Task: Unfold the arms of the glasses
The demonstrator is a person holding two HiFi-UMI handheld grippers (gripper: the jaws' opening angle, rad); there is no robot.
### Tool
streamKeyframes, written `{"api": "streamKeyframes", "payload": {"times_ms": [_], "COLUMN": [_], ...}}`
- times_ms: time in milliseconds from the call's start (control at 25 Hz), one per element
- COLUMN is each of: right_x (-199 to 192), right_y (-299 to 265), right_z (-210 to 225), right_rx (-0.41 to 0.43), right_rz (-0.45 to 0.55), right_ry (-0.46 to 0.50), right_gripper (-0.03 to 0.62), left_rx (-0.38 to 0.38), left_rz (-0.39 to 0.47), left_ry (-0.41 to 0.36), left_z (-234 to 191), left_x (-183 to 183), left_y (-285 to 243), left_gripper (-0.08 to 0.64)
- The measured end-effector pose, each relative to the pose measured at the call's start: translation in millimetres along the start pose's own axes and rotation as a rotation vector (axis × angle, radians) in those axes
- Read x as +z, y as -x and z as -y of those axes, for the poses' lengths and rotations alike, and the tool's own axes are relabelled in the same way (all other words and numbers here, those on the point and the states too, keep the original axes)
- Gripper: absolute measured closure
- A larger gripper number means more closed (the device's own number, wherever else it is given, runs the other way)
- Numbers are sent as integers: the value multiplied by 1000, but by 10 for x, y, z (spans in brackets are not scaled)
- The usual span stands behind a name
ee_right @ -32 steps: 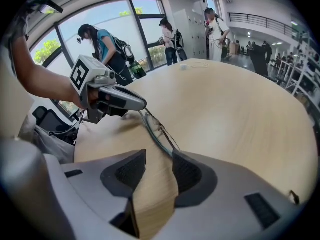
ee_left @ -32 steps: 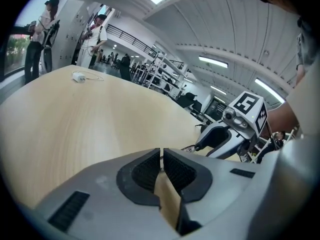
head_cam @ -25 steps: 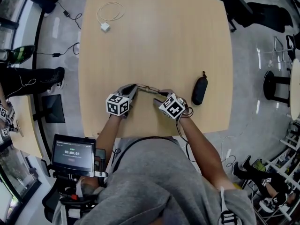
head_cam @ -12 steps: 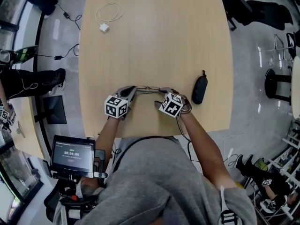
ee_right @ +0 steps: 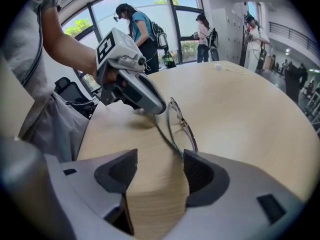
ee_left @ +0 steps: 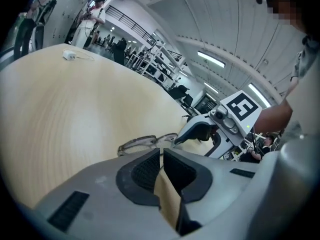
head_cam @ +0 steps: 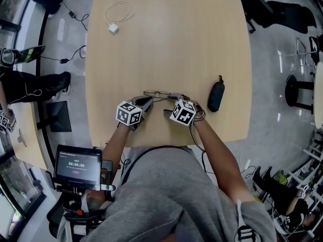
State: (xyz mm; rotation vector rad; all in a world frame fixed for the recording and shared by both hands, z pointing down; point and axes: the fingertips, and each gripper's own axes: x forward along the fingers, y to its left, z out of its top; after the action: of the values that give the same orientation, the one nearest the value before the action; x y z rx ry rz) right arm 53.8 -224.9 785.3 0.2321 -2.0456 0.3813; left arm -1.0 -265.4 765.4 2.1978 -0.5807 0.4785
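Observation:
Thin-framed glasses (head_cam: 155,93) lie on the wooden table (head_cam: 166,44) between my two grippers. In the right gripper view the glasses (ee_right: 180,124) have one thin arm running back from the corner by my right finger into the tip of the left gripper (ee_right: 157,106). The left gripper (head_cam: 148,101) has its jaws closed to a thin slit (ee_left: 161,151), with the glasses front (ee_left: 145,143) just past them. My right gripper (head_cam: 169,104) is opening (ee_right: 160,156). The frame corner touches its right finger, and only bare table shows between the pads.
A black glasses case (head_cam: 215,97) lies right of the right gripper. A white cable with a charger (head_cam: 115,21) sits at the table's far left. A tablet on a stand (head_cam: 78,164) is below the table's near edge. People stand in the background.
The right gripper's jaws have spread apart and let go of the frame. The left gripper has shifted slightly right and toward me, and the glasses now lie a little further up the table.

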Motion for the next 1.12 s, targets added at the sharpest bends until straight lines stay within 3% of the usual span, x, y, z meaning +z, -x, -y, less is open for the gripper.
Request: {"api": "streamKeyframes", "payload": {"times_ms": [160, 440, 520, 640, 720, 880, 1040, 1120], "right_x": [0, 108, 130, 235, 325, 414, 381, 355], "right_y": [5, -43, -22, 82, 91, 18, -1, -45], "right_z": [-29, -428, -460, -350, -290, -254, -252, -348], "right_rx": [26, 160, 160, 121, 118, 185, 207, 225], "right_rz": [-7, 2, 14, 74, 108, 100, 80, 51], "right_ry": [-7, 10, 6, -25, -58, -140, -179, -166], "right_gripper": [321, 321, 321, 319, 314, 285, 282, 282], "left_rx": [-20, -55, -74, -80, -73, -81, -101, -87], "left_rz": [-13, 13, 37, 88, 45, -136, -196, -231], "left_ry": [24, 106, 72, -43, -84, -43, 29, 22], "left_z": [142, 341, 443, 521, 448, 288, 250, 206], "left_x": [-98, -139, -11, 349, 405, 218, 165, 61], "left_y": [-55, -164, -130, -61, -126, -355, -417, -371], "left_gripper": [554, 554, 554, 554, 554, 554, 554, 554]}}
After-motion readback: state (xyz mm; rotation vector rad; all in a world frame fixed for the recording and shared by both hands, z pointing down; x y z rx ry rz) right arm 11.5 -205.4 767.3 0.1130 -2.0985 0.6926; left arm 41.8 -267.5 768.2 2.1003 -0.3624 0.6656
